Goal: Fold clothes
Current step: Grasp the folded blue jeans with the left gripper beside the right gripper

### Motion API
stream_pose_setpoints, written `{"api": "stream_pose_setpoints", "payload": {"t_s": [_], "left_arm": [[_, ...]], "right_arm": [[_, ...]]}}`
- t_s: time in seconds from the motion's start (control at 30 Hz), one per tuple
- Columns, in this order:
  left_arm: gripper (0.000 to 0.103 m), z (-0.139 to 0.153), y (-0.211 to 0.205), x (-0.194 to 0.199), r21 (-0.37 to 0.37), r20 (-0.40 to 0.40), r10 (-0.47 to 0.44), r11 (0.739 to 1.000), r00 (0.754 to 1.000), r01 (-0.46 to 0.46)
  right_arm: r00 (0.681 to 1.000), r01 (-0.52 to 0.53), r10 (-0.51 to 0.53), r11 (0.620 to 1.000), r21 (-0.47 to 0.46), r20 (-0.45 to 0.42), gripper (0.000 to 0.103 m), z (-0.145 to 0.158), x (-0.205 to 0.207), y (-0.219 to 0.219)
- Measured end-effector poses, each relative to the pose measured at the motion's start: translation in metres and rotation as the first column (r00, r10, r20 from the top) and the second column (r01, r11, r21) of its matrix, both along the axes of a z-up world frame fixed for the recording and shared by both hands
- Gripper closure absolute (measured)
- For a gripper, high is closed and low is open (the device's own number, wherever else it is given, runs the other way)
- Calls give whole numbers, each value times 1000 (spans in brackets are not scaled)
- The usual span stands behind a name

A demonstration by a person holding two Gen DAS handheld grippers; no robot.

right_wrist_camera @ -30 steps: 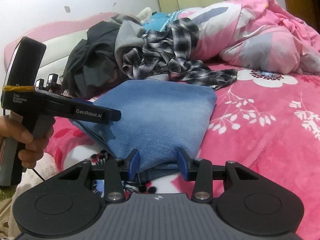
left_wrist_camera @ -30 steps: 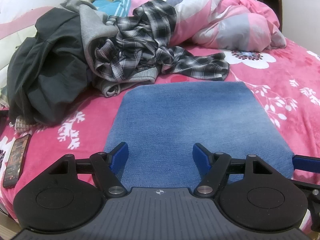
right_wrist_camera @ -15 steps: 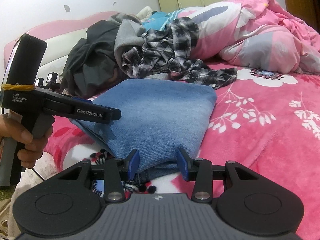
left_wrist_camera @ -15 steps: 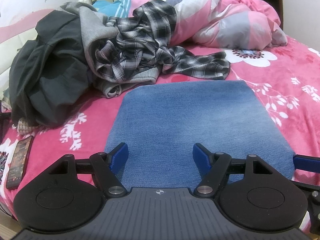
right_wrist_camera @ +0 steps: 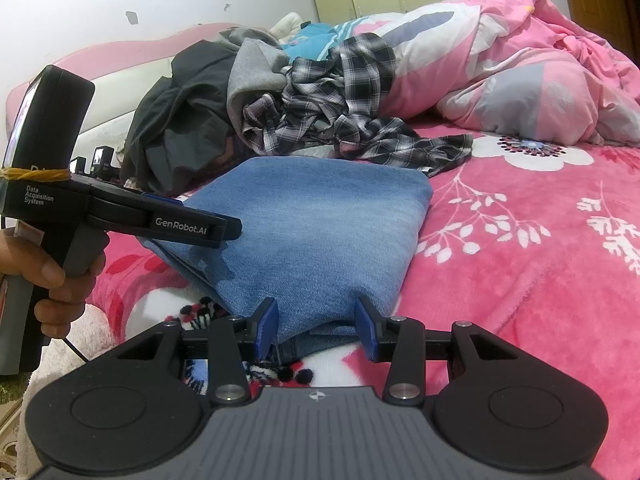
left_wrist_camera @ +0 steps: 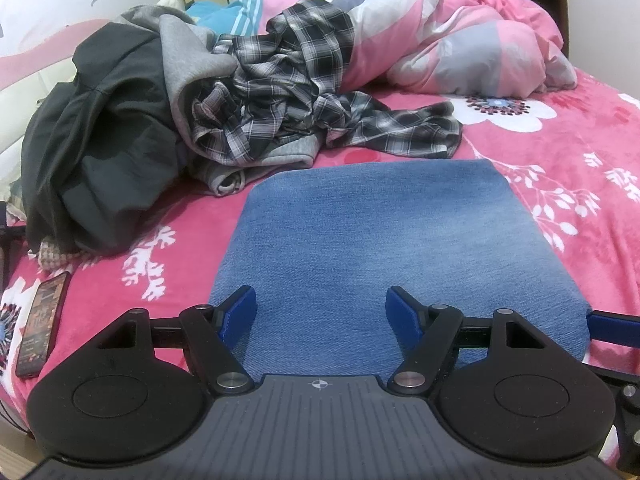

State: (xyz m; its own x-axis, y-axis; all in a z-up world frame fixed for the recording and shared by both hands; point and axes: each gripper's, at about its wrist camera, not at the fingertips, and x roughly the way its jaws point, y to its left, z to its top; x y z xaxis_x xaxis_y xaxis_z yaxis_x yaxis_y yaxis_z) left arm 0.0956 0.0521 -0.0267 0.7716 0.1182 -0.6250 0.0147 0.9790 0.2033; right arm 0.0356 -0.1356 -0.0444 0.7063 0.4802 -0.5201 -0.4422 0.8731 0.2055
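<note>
Two claws work the folded jeans (left_wrist_camera: 396, 248): left claw (left_wrist_camera: 320, 312) spread above the denim, right claw (right_wrist_camera: 316, 320) pinching the near corner, likely to square it.

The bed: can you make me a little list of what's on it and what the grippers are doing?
folded item: blue jeans, flat on the pink bedspread
unfolded pile: dark garment, grey hoodie, plaid shirt, behind the jeans
bedding: pink duvet, bunched at the back
phone: left, near the bed's edge
left gripper: open above the jeans
right gripper: around the jeans' near corner
</note>
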Motion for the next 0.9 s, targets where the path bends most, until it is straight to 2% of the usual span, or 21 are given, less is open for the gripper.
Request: {"api": "stream_pose_setpoints", "payload": {"t_s": [0.33,0.53,0.67,0.77,0.9], "left_arm": [[31,0,-1,-1,1,4,2,1000,1000,-2],[30,1,6,-3,-46,16,-17,999,1000,17],[28,10,28,-8,-152,45,-24,988,999,31],[25,19,55,-12,-245,91,7,970,996,15],[23,21,96,-5,-407,68,40,913,997,-9]], "right_arm": [[1000,2,-2,1000,12,-9,57,-2,-1,-2],[1000,6,-6,999,33,-27,56,-2,0,-4],[999,10,-7,998,60,-50,56,2,1,-11],[997,48,-42,995,93,-64,50,9,2,-24],[987,127,-103,968,215,-122,46,15,11,-52]]}}
